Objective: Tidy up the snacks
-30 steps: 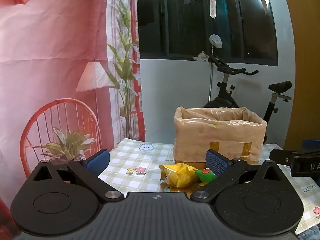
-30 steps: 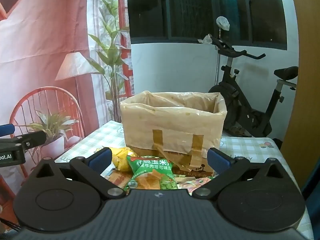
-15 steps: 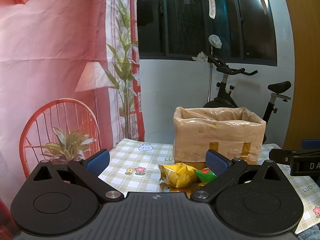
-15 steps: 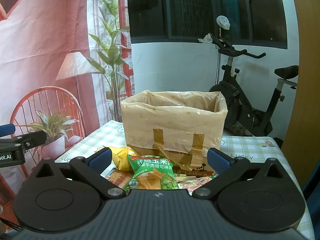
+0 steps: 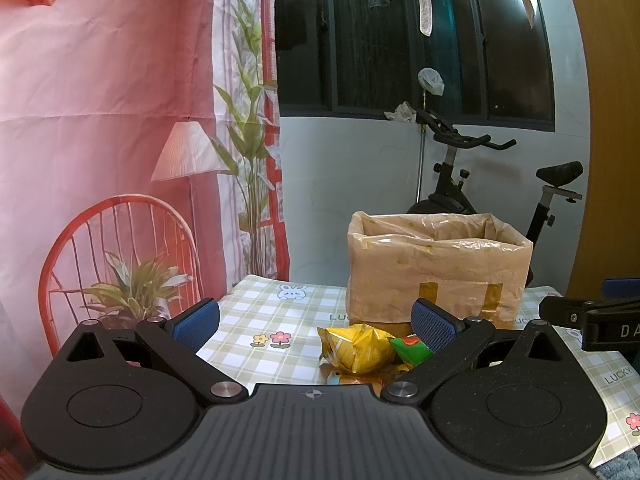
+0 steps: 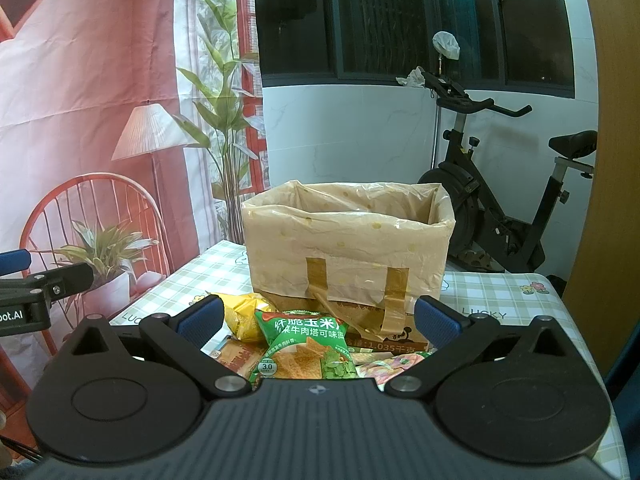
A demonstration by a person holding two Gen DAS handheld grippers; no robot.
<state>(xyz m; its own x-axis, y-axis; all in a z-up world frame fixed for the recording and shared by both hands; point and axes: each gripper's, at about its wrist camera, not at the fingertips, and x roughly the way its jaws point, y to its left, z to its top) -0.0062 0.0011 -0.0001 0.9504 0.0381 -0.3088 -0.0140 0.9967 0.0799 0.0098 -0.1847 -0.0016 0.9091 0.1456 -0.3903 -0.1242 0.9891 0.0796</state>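
Left wrist view: the left gripper hovers low over the checked tablecloth, fingers spread wide, nothing between the blue pads. Ahead, near the cloth's middle, lies a yellow snack bag, touching a green packet on its right. Just behind both stands the lined cardboard box, a clear plastic liner folded over its rim and taped down with brown strips. The box interior is hidden from this angle; contents cannot be told. The other gripper's finger pokes in at the right edge.

Right wrist view: the right gripper is likewise wide open and empty, aimed at the green corn-chip packet, which sits at the front of a small heap in front of the box. The yellow bag lies to its left; an orange packet and a pale floral packet lie partly under the gripper body.

Judgement: the sorting seems at its opening, an approach to the first pick. The next move likely calls for lowering the right gripper onto the green packet, closing gently on the crinkly film, then lifting clear of the liner's rim.
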